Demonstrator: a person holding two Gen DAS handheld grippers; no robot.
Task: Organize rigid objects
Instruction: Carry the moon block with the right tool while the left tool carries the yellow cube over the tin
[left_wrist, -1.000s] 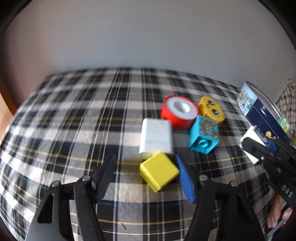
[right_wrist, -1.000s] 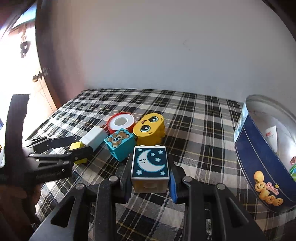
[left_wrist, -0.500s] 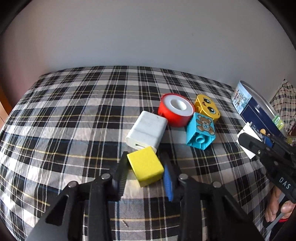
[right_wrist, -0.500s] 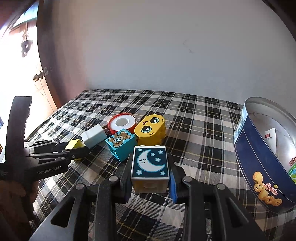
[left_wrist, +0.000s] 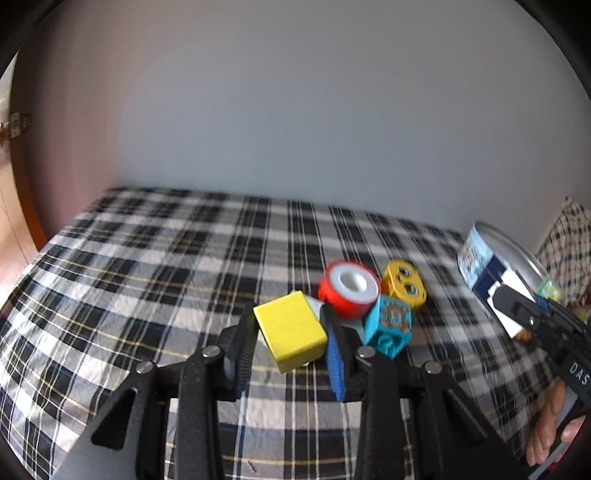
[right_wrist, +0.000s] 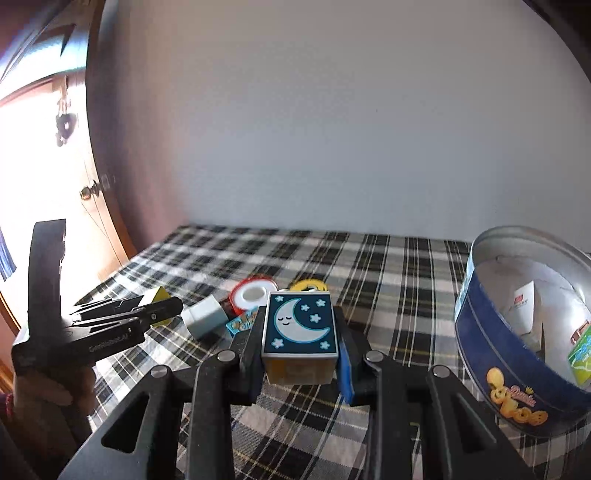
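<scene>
The left gripper (left_wrist: 290, 338) angles downward, its jaws clamped on a yellow block (left_wrist: 290, 334) held clear of the cloth. The right gripper (right_wrist: 300, 341), tilted down likewise, grips a moon block (right_wrist: 300, 328) between its pads. Beyond them a white block (right_wrist: 204, 316), a red ring (left_wrist: 349, 288), a teal cube (left_wrist: 388, 326) and a yellow face block (left_wrist: 403, 283) cluster on the checked tablecloth (left_wrist: 147, 266). A round blue tin (right_wrist: 517, 369) stands open to the right, before a plain grey wall (right_wrist: 332, 129).
</scene>
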